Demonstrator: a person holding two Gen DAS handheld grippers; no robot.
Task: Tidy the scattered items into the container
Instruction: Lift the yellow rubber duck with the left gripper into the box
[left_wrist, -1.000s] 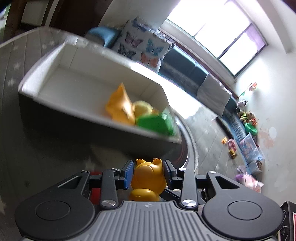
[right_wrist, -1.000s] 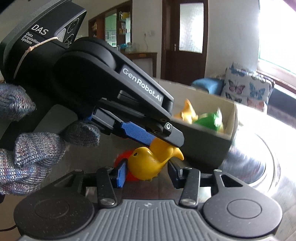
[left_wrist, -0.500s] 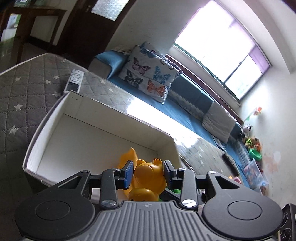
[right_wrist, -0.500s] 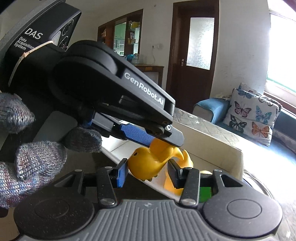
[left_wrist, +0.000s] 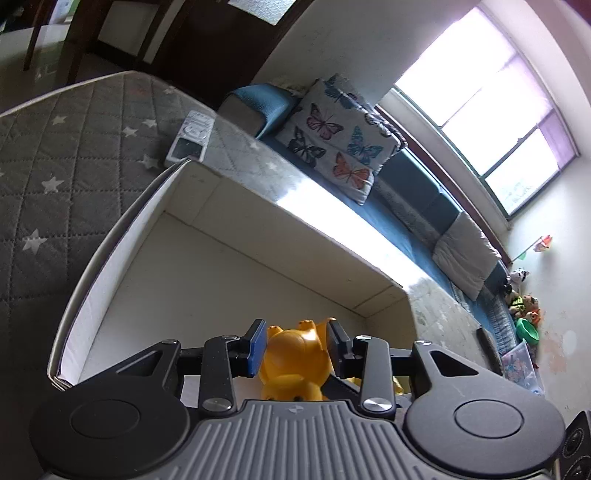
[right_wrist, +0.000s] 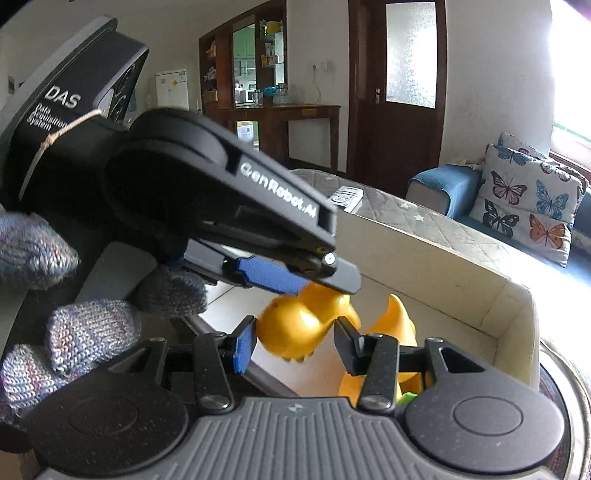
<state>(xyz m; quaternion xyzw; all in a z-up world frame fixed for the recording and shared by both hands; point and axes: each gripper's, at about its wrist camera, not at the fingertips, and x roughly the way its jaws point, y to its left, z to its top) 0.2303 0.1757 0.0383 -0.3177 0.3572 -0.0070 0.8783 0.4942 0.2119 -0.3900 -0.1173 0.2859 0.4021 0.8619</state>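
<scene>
A white open box (left_wrist: 122, 236) lies on a grey quilted table. My left gripper (left_wrist: 295, 341) is shut on a yellow-orange toy animal (left_wrist: 295, 354) and holds it over the box's near end. In the right wrist view the left gripper (right_wrist: 295, 273) crosses from the left, its blue pads on the same toy (right_wrist: 299, 321). My right gripper (right_wrist: 293, 339) brackets that toy, with its jaws slightly apart from it. Another yellow toy (right_wrist: 395, 325) and a green one (right_wrist: 408, 397) lie inside the box (right_wrist: 424, 258).
A white remote control (left_wrist: 190, 136) lies on the table behind the box. A blue sofa with a butterfly cushion (left_wrist: 336, 136) stands beyond. A round metal rim (right_wrist: 569, 384) borders the box on the right. A gloved hand (right_wrist: 74, 332) holds the left gripper.
Both grippers have risen from table level and moved forward over the box with the yellow toy. The right gripper's jaws have spread slightly around it.
</scene>
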